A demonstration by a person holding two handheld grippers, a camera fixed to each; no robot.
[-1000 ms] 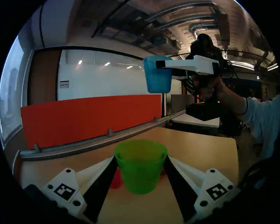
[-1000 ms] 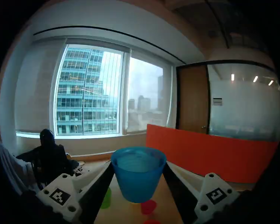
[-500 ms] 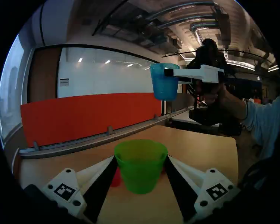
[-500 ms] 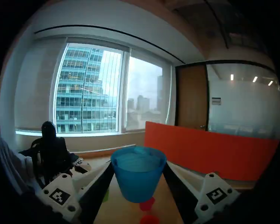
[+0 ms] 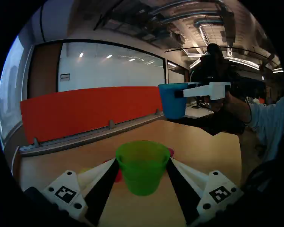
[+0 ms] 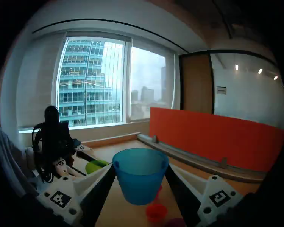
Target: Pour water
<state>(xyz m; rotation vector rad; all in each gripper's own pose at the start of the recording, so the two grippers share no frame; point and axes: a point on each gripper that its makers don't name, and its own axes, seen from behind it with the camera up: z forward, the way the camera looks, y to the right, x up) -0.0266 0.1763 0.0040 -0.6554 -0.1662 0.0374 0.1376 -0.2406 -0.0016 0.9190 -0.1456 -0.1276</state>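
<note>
1. The left gripper (image 5: 142, 163) is clenched on the green cup (image 5: 142, 169); one finger on each side of the wall, both touching; the cup is low over the table (image 5: 208, 145), but I cannot tell if it stands on it or hangs just above.
2. The right gripper (image 6: 141, 171) grasps the blue cup (image 6: 141, 179) in the same way, fingers pressed on opp. sides; in the left gripper view a hand (image 5: 227, 106) holds it up in the air, higher than the green cup and to the side, well apart from it.
3. Handling, as I judge: both cups look like thin smooth plastic, light and a bit flexible; too hard a squeeze can bend the wall and push water out; the taper means a cup can slide down btw. the fingers; best hold is mid-wall, below the rim, as now.
4. The water level in the blue cup is hard to see; if it is full, it is heavier and sloshes.
5. Direction: both cups are upright, mouth up, narrow base down; the long axis is approx. vertical; no tilt visible yet.
6. So pouring is not begun, I think; the blue rim must first come above the green mouth, then tip slowly.
7. A small red cup (image 6: 156, 212) stands on the table under the blue one; the orange partition (image 6: 217, 138) is far behind.
</note>
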